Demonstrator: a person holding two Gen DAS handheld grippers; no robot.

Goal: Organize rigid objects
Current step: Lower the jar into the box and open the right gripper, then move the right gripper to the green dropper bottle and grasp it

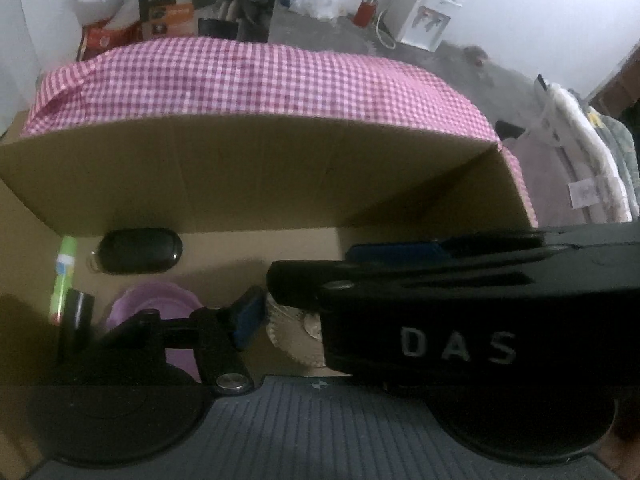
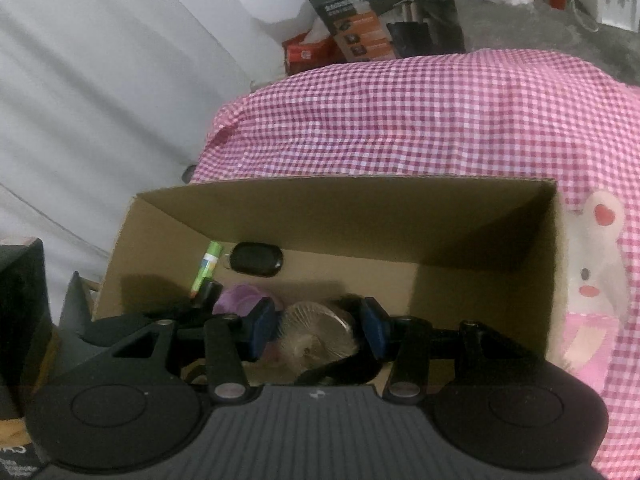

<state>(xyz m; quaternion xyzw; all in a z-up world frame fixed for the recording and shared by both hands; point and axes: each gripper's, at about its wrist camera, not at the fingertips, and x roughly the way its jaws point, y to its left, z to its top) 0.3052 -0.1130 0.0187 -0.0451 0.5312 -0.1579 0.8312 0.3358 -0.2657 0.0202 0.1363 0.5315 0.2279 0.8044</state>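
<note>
A cardboard box (image 1: 248,168) (image 2: 344,220) stands on a pink checked cloth. In it lie a black oval case (image 1: 140,251) (image 2: 258,259), a green tube (image 1: 63,276) (image 2: 206,268), a purple bowl (image 1: 160,304) (image 2: 240,298) and a beige ribbed shell-like object (image 1: 294,338) (image 2: 316,336). My right gripper (image 2: 318,330) is inside the box, shut on the ribbed object. In the left wrist view that right gripper, marked DAS (image 1: 460,320), crosses the frame. My left gripper's left blue pad (image 1: 250,316) shows; its other finger is hidden.
The pink checked cloth (image 2: 420,120) covers the surface behind and right of the box. A plush rabbit (image 2: 596,280) lies right of the box. Printed cartons (image 2: 356,12), a red flask (image 1: 365,10) and a water dispenser (image 1: 420,16) stand on the floor beyond. Folded textiles (image 1: 580,152) lie right.
</note>
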